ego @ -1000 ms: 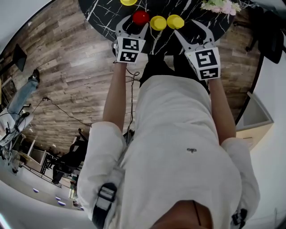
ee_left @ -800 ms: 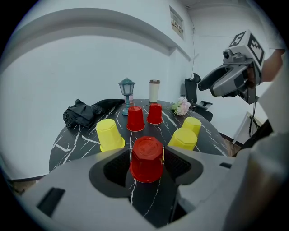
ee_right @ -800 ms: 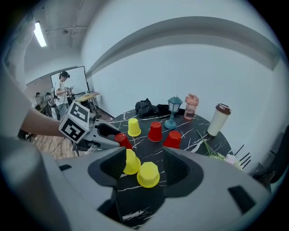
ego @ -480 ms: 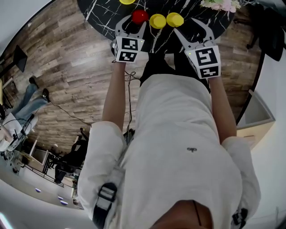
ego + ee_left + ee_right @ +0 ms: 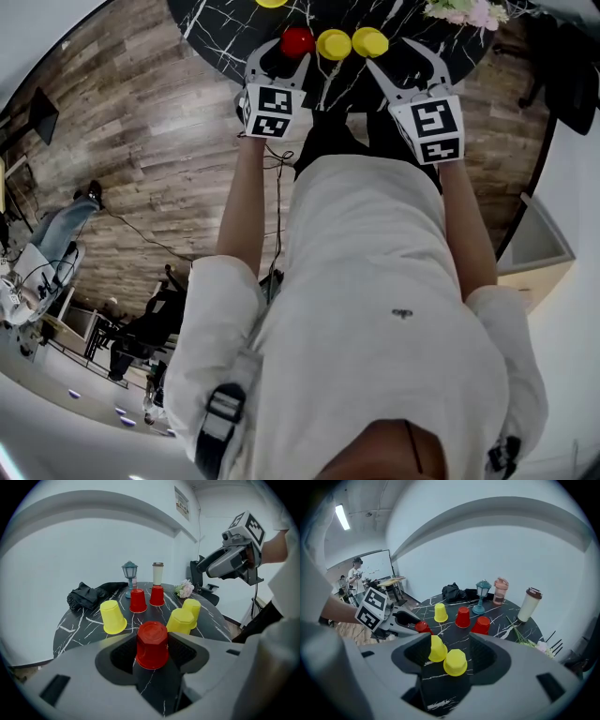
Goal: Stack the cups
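On the black marble table (image 5: 75, 625) an upturned red cup (image 5: 151, 644) stands between the pads of my left gripper (image 5: 152, 645). Its jaws have just been closing and now press on the cup's sides. The head view shows the same red cup (image 5: 298, 41) in the left gripper (image 5: 279, 54). My right gripper (image 5: 450, 651) is open, with two upturned yellow cups (image 5: 455, 662) (image 5: 436, 648) on the table ahead of its jaws, untouched. Further back stand two red cups (image 5: 138, 600) (image 5: 156, 595) and one more yellow cup (image 5: 113, 617).
At the table's far side are a small teal lamp (image 5: 482, 596), a pink bottle (image 5: 501, 590), a lidded coffee cup (image 5: 528, 604), a black cloth (image 5: 86, 595) and flowers (image 5: 183, 588). The floor is wood planks (image 5: 159, 141).
The left gripper's fingers have drawn in a little round the red cup. The right gripper has kept still. A person far off in the room has moved.
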Available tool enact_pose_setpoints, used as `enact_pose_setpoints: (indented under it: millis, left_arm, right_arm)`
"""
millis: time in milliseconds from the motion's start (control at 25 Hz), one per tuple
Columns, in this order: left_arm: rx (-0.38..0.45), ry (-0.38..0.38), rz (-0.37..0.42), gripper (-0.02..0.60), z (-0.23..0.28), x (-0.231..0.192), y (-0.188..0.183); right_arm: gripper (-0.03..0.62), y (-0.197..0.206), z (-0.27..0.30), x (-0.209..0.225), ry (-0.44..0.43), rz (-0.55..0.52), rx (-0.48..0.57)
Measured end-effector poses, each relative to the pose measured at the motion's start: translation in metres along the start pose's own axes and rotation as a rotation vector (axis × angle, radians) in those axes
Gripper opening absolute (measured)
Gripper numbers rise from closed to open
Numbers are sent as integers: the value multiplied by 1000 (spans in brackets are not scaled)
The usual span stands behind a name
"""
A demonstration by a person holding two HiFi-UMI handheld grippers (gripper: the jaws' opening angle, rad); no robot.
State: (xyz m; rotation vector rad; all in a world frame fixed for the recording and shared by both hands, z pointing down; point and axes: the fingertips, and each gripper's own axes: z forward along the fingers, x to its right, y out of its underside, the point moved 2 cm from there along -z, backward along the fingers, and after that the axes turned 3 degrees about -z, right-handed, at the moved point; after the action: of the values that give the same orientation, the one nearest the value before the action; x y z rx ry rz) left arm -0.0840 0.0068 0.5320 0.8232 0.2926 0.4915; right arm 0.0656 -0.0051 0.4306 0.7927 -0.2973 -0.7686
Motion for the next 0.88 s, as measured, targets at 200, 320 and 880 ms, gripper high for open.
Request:
enact_pose_setpoints:
  millis: [200,320,880]
  left_arm:
    - [1,-5,-8,207,-1,7,1]
    - [3,-8,-15,207,-2,9,3]
    - [5,-9,-38,215,-11,9,0]
  right_arm:
    - [255,-2,1,1,-7,-8,0]
    - [255,-2,3,0,-11,-9,0]
    - [255,-7,8,18,-10,-19,17]
